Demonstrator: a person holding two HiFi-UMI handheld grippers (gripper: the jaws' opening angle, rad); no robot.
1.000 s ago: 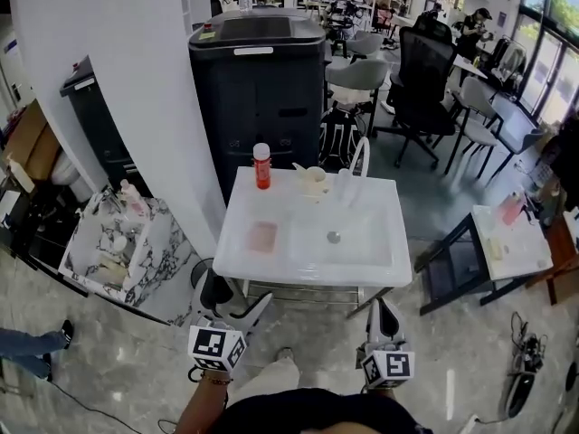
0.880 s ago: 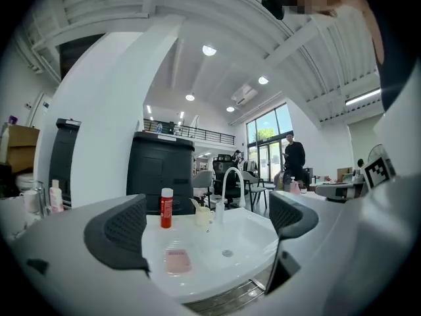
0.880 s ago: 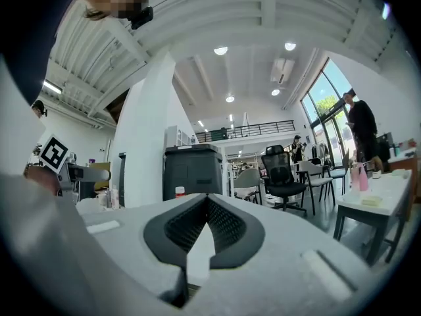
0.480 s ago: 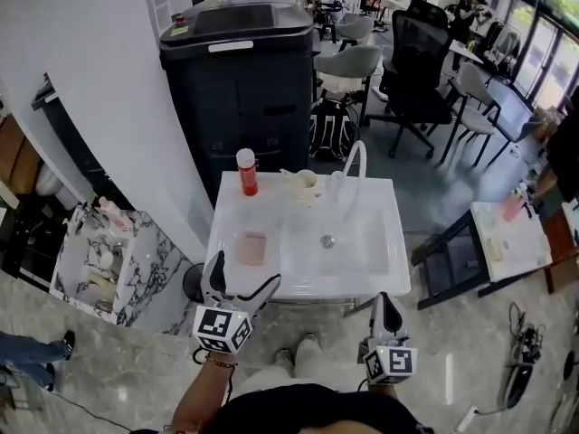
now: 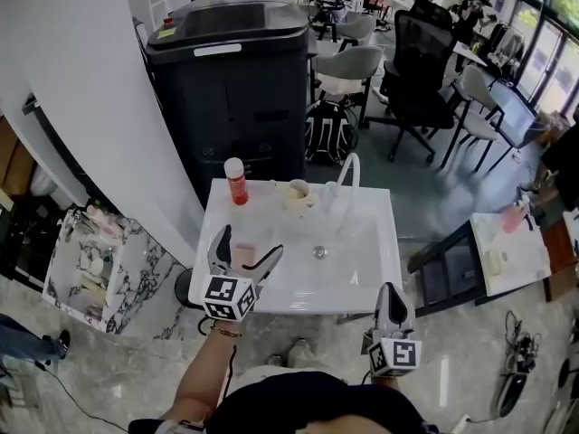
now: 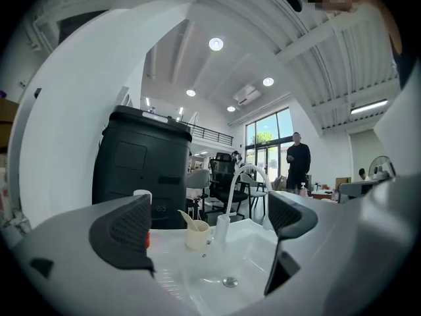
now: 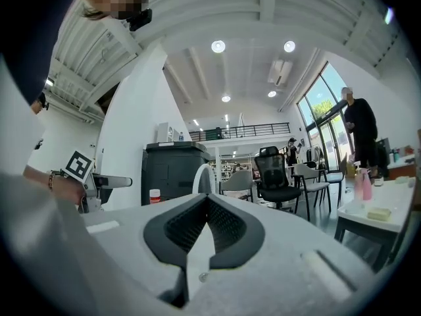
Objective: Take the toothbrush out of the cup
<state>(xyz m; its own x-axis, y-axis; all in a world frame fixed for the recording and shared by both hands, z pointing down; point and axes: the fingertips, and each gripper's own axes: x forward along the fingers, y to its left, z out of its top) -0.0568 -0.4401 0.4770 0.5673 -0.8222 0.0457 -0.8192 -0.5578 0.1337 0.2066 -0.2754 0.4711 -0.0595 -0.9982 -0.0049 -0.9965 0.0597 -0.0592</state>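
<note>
Head view puts the toothbrush (image 5: 282,185) in a small cream cup (image 5: 298,195) on the back ledge of a white sink (image 5: 381,242), between a red bottle (image 5: 236,181) with a white cap and the white arched faucet (image 5: 345,181). Only a pale handle shows, leaning out over the cup's rim toward the bottle; its other end is down inside the cup and cannot be made out.

Left gripper view shows the same handle as a slim, cream, tilted stick, with the cup just beside the faucet's base and the bottle half hidden behind one dark ribbed pad. The left claw (image 5: 246,245) hangs released over the sink's front left part — jaws wide apart, nothing between them, well apart from the cup. A pinkish patch (image 5: 242,253) lies on the sink under it, too blurred to identify. The right claw (image 5: 391,292) is clenched on nothing, its pads pressed together, low by the sink's front edge near the person's body; in its own view the claw's grey body blocks most of the sink.

A drain (image 5: 318,252) sits in the basin. Behind the sink stands a tall black cabinet (image 5: 231,80) beside a white wall (image 5: 72,89) — further back, a black office chair (image 5: 423,80) and a grey chair (image 5: 348,66). The floor is pale polished stone.
</note>
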